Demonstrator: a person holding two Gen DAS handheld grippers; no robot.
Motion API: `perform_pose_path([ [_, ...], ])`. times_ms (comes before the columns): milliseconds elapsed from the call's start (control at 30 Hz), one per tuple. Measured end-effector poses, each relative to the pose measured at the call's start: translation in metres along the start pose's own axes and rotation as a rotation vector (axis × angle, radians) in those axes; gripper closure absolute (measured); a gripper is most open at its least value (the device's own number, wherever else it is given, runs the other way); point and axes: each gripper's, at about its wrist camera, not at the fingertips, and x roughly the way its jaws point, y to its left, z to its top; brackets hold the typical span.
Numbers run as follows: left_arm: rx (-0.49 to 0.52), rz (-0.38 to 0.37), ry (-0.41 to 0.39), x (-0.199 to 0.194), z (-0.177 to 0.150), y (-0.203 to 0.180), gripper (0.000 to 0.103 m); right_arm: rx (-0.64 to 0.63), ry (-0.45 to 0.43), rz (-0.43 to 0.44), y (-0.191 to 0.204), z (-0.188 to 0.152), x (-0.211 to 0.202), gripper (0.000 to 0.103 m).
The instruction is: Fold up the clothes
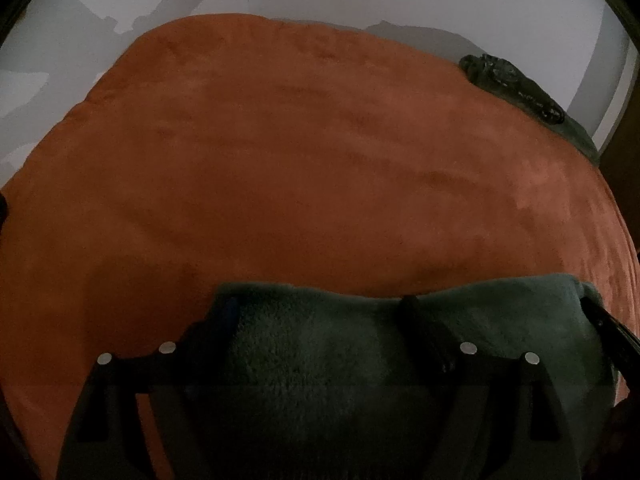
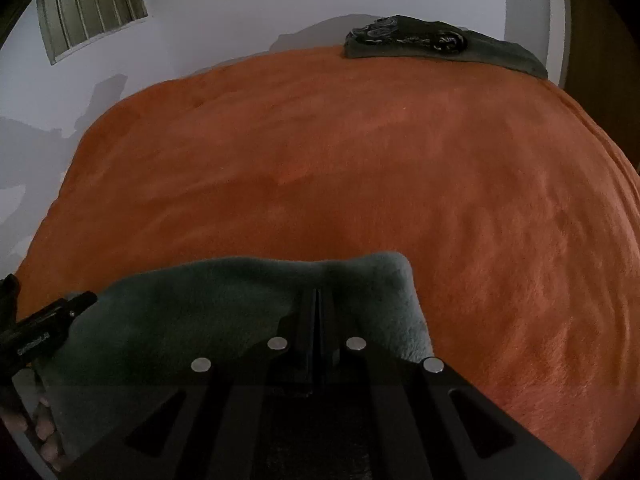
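Observation:
A grey-green fleece garment lies at the near edge of an orange blanket. My left gripper stands wide open over it, its two fingers resting on the fleece, which spreads past both of them. In the right wrist view the same garment lies bunched, its far edge dipping at my right gripper. That gripper has its fingers pressed together, shut on a pinch of the fleece. A finger of the left gripper shows at that view's left edge.
A folded dark garment with a pale print lies at the far right corner of the blanket, also visible as a dark garment in the left view. White walls stand behind, with a barred window. A hand shows at the bottom left.

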Motion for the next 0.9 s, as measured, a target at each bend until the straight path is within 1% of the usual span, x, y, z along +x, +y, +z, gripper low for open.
perform_pose_path([
  [433,-0.001,0.003,-0.014,0.0014,-0.0035,-0.0017,0.019,-0.004,-0.010,0.001,-0.0003,-0.0027,0.0019,0.103],
  [900,0.000,0.001,-0.030,0.0016,-0.0060,-0.0023,0.019,0.026,-0.016,0.041,-0.0066,-0.0033,0.0067,0.103],
])
